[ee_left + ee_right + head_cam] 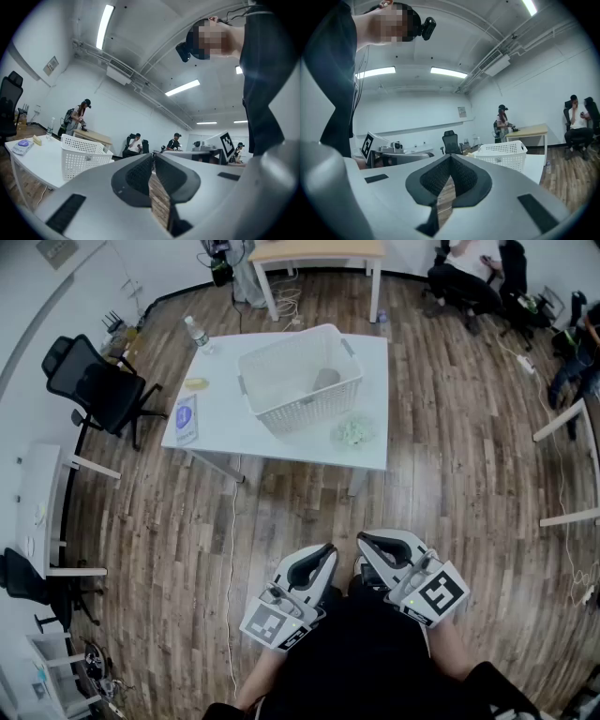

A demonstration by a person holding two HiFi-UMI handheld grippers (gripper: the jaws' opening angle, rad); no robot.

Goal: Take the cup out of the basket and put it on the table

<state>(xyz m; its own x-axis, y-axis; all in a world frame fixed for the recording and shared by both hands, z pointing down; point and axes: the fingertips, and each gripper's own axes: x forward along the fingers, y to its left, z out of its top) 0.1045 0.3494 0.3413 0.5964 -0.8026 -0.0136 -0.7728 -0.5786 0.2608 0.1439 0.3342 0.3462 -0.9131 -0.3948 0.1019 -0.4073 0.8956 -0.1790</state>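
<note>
A: Where is the cup at this moment?
B: The small grey cup (pixel 325 380) is inside the white perforated plastic basket (pixel 300 381), close to its right wall. I see nothing else in the basket. I cannot tell if the cup stands upright or lies on its side.
A: And the basket?
B: It stands on the white rectangular table (pixel 225 427), toward the right side. Just beside it, on the near side, lies a crumpled pale green thing (pixel 353 431). On the left part of the table are a flat blue and white packet (pixel 186 418), a small yellow object (pixel 196 383) and, at the far left corner, a clear plastic bottle (pixel 197 334).
A: What about the claws?
B: The left gripper (pixel 328 549) and the right gripper (pixel 364 539) are both well apart from the table, near the person's body. Each has its jaws together, with nothing between them.
A: So what can go wrong from here?
B: I think the jaws must open before they enter the basket; if not, they only push the cup. The basket looks light and its walls are high, so a gripper that catches the rim could drag it or tip it. Also, the green thing takes up the near right part of the table, so the cup is better put down to the left of the basket
</note>
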